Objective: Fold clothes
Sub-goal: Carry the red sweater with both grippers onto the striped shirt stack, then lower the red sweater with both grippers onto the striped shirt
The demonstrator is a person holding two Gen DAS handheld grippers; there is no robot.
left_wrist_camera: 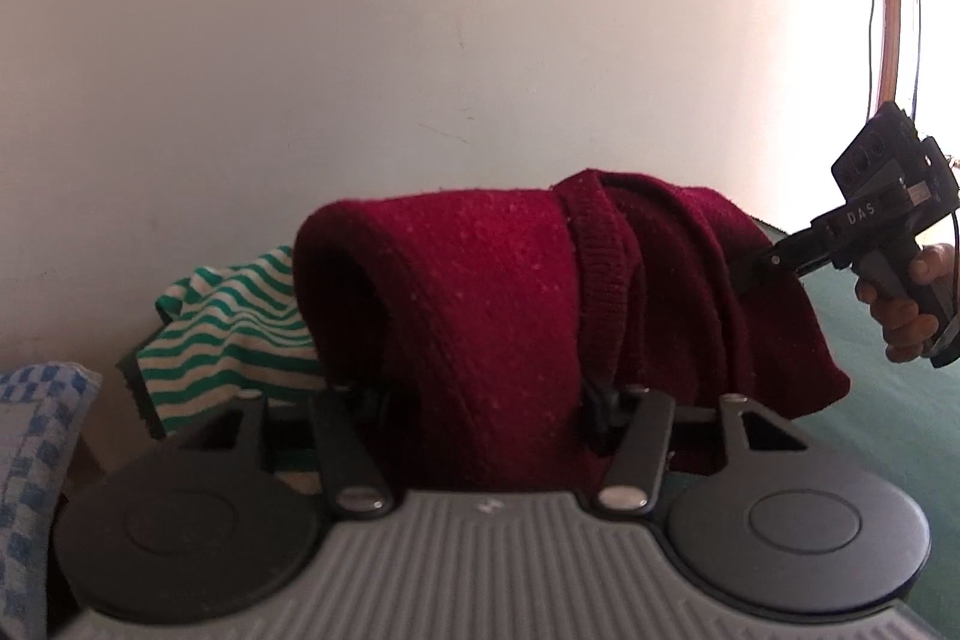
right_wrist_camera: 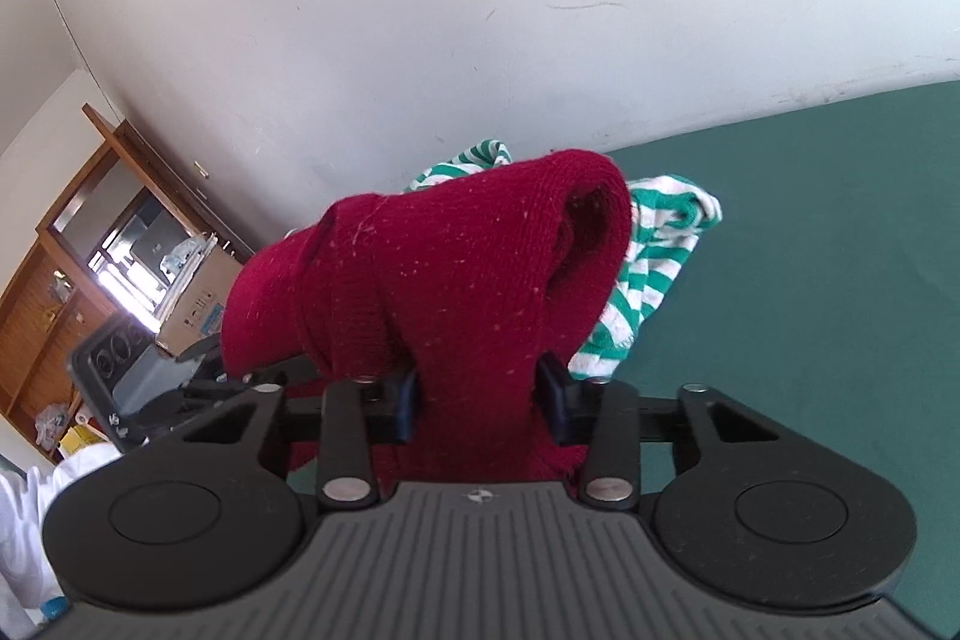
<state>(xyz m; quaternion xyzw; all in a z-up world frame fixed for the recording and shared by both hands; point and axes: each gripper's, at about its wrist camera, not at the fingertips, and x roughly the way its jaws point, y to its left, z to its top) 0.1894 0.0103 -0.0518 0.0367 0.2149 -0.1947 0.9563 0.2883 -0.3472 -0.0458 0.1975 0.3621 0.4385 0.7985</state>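
A dark red knitted garment (left_wrist_camera: pixel 498 280) is held up between both grippers and drapes over them. My left gripper (left_wrist_camera: pixel 486 400) is shut on one part of it, its fingers mostly hidden by the fabric. My right gripper (right_wrist_camera: pixel 480 394) is shut on another part of the red garment (right_wrist_camera: pixel 456 280); it also shows in the left wrist view (left_wrist_camera: pixel 756 268) at the right, pinching the garment's far edge. A green-and-white striped garment (left_wrist_camera: pixel 228 328) lies crumpled behind on the green table; it also shows in the right wrist view (right_wrist_camera: pixel 648 256).
The green table surface (right_wrist_camera: pixel 810 250) spreads to the right. A blue-and-white checked cloth (left_wrist_camera: pixel 36 436) lies at the left. A white wall (left_wrist_camera: pixel 420 40) stands right behind the table. A wooden cabinet (right_wrist_camera: pixel 54 280) and a cardboard box (right_wrist_camera: pixel 198 304) are at far left.
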